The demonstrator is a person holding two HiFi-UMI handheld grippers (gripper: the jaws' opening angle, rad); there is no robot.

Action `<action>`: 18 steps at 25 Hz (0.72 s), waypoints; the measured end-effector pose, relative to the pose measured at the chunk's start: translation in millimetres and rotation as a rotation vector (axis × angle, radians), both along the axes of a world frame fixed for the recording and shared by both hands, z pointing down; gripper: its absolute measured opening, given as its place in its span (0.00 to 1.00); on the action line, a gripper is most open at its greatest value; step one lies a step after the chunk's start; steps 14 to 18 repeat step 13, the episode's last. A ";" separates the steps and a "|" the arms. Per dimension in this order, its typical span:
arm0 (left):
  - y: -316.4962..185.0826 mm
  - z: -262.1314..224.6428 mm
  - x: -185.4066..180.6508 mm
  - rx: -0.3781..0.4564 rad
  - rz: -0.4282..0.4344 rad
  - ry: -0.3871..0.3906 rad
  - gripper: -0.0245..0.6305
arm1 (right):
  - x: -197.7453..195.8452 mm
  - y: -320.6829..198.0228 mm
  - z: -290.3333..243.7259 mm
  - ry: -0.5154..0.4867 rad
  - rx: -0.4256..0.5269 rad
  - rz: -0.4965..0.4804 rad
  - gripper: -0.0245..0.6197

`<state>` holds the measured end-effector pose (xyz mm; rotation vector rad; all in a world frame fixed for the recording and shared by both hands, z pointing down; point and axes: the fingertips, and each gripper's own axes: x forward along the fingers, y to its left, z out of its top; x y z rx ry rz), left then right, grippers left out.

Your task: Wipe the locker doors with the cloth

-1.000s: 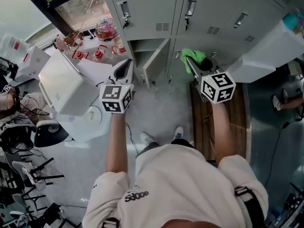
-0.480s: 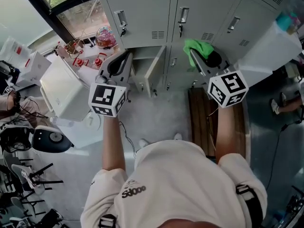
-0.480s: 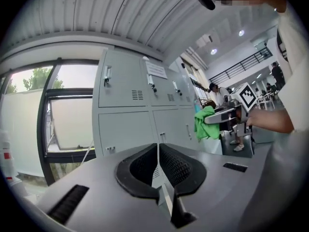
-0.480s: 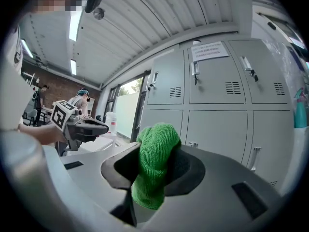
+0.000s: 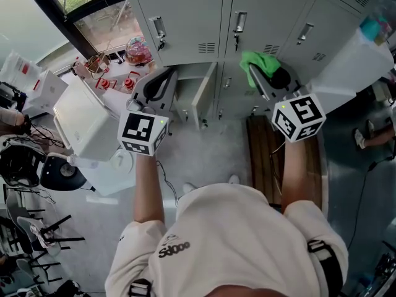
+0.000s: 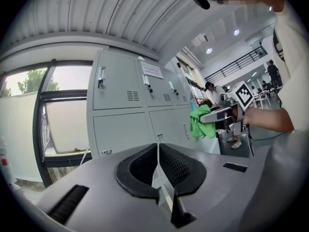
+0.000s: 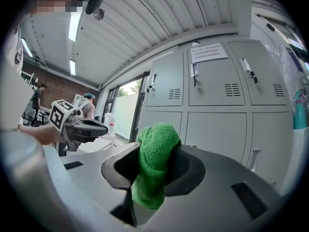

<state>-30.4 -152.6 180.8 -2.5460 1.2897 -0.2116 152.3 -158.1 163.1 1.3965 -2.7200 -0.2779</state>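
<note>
A bank of grey lockers (image 5: 185, 11) stands ahead of me, also in the left gripper view (image 6: 120, 91) and the right gripper view (image 7: 212, 81). My right gripper (image 5: 255, 73) is shut on a green cloth (image 5: 258, 60), held up close to the lower lockers, apart from the doors. In its own view the cloth (image 7: 155, 158) hangs bunched between the jaws of the right gripper (image 7: 154, 151). My left gripper (image 5: 162, 76) is to the left, near an open lower locker door (image 5: 203, 94). The left gripper (image 6: 158, 148) is shut with nothing in it.
A white table (image 5: 83, 119) with boxes stands at the left, and small colourful items (image 5: 137, 39) sit by the window. A wooden board (image 5: 266, 159) lies on the floor under my right arm. A white cabinet (image 5: 352, 67) is at the right. A paper notice (image 7: 210, 52) is on one locker.
Both grippers have risen towards the lockers over the last second, the right one carrying the cloth. In the last half second they barely moved.
</note>
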 end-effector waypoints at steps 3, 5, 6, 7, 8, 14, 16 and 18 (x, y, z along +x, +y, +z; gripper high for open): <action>-2.1 2.2 1.5 -0.008 0.005 0.003 0.08 | 2.0 -1.7 1.9 0.000 -0.005 0.007 0.20; -2.8 5.0 3.6 -0.016 0.009 0.004 0.08 | 3.7 -2.7 4.1 -0.001 -0.011 0.012 0.20; -3.1 6.7 4.9 -0.020 0.012 0.003 0.08 | 4.5 -3.2 5.2 -0.002 -0.014 0.013 0.20; -3.6 8.4 6.1 -0.025 0.015 0.004 0.08 | 5.2 -3.7 6.2 -0.002 -0.016 0.014 0.20; -3.9 9.9 7.0 -0.028 0.017 0.003 0.08 | 5.4 -4.2 7.1 -0.003 -0.018 0.014 0.20; -5.1 14.9 6.3 -0.034 0.008 0.001 0.08 | 4.0 -5.6 12.7 0.001 -0.028 0.013 0.20; -5.1 14.9 6.3 -0.034 0.008 0.001 0.08 | 4.0 -5.6 12.7 0.001 -0.028 0.013 0.20; -5.1 14.9 6.3 -0.034 0.008 0.001 0.08 | 4.0 -5.6 12.7 0.001 -0.028 0.013 0.20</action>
